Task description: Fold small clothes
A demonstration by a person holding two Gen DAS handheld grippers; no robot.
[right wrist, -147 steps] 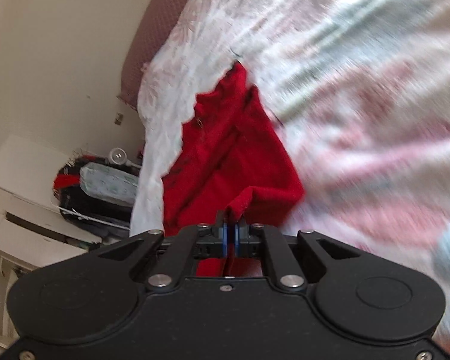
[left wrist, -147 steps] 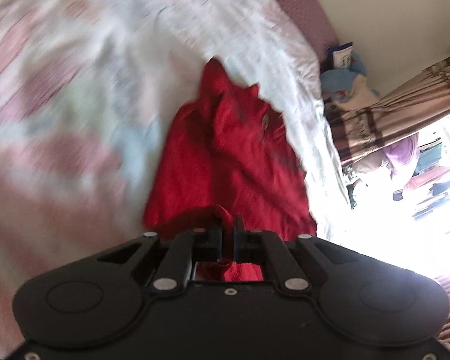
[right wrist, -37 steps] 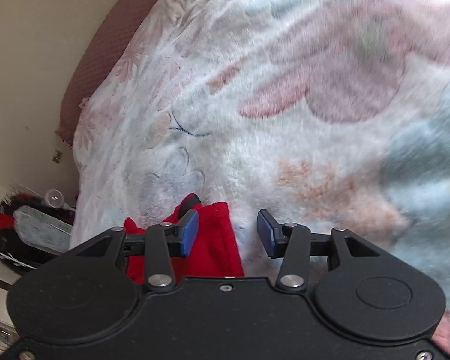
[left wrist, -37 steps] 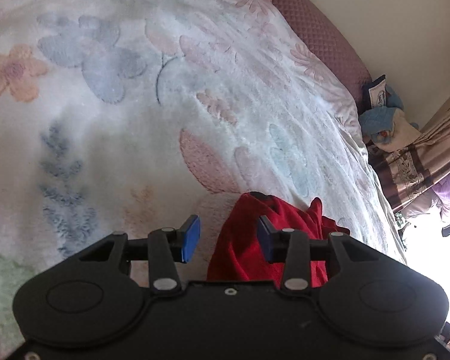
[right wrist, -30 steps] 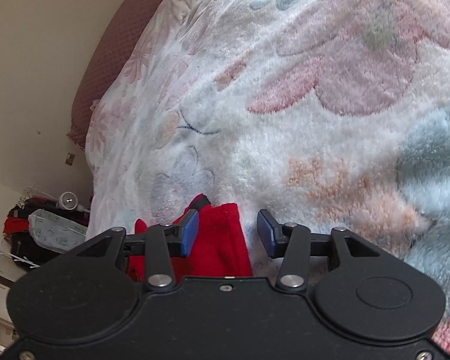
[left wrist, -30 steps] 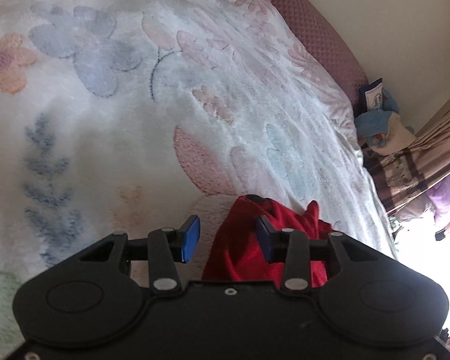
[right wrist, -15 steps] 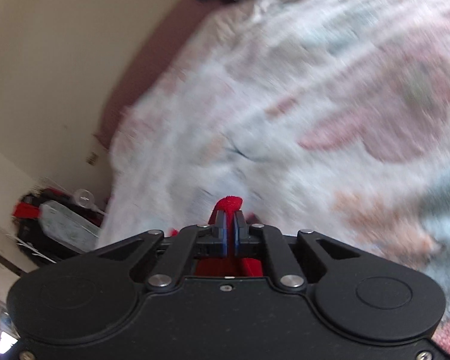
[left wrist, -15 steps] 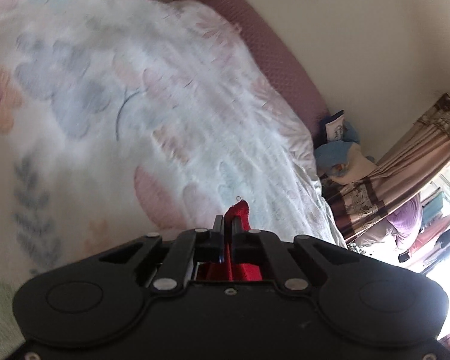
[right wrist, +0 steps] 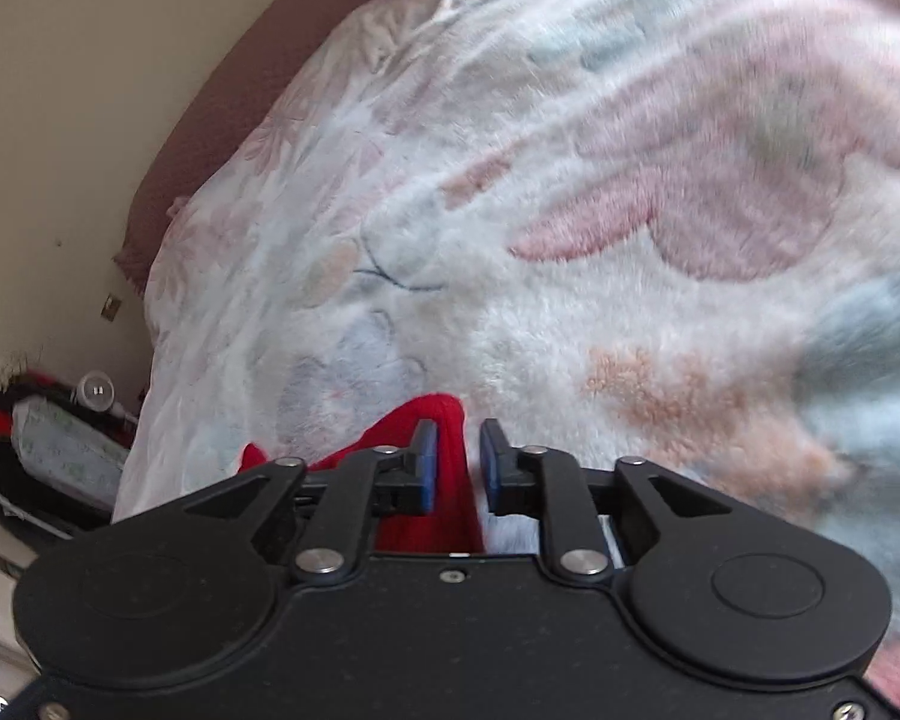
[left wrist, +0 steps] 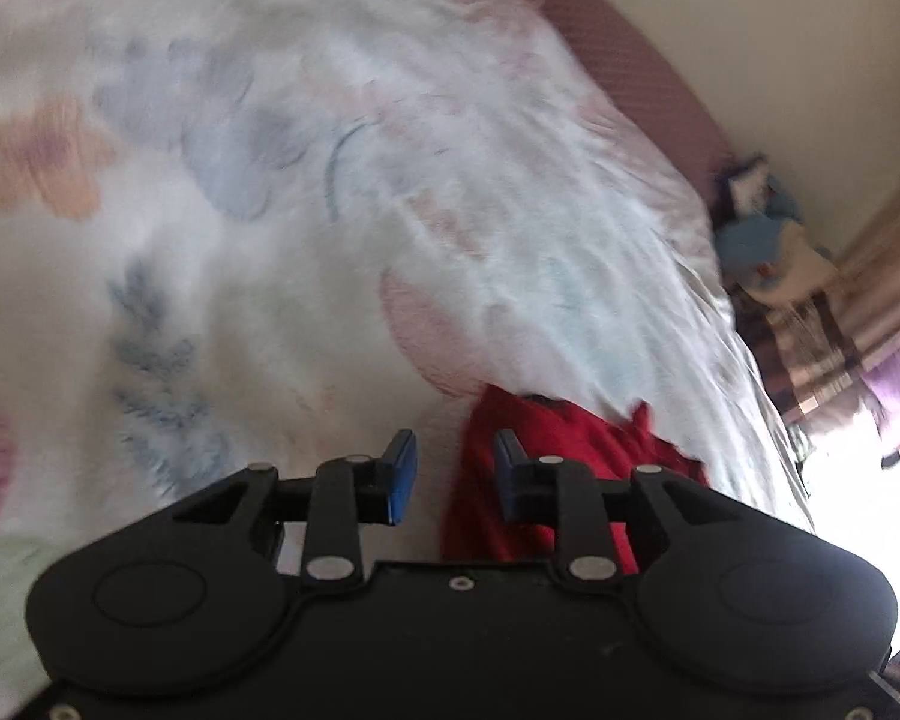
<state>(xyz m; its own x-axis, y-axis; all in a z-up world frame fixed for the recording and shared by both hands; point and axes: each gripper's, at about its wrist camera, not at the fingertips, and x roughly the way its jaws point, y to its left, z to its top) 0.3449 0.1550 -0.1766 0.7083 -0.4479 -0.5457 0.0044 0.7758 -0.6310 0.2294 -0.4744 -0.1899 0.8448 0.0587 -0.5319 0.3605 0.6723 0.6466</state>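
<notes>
A small red garment (left wrist: 576, 438) lies bunched on the floral fleece blanket (left wrist: 306, 192). In the left wrist view my left gripper (left wrist: 453, 474) is open, and the garment's left edge sits just inside its right finger. In the right wrist view my right gripper (right wrist: 455, 465) is open by a narrow gap, with a fold of the red garment (right wrist: 432, 420) between its blue pads (right wrist: 427, 465). The rest of the garment is hidden under both gripper bodies.
The blanket (right wrist: 630, 240) covers a bed with a maroon edge (left wrist: 648, 60). Blue and white cloth items (left wrist: 762, 240) and curtains (left wrist: 870, 300) lie beyond the bed's right side. Clutter with a red item (right wrist: 42, 438) sits on the floor at the left.
Half a second ago both grippers were shut on the red garment and lifted. Now both have opened, the left wider than the right, and the garment rests on the blanket.
</notes>
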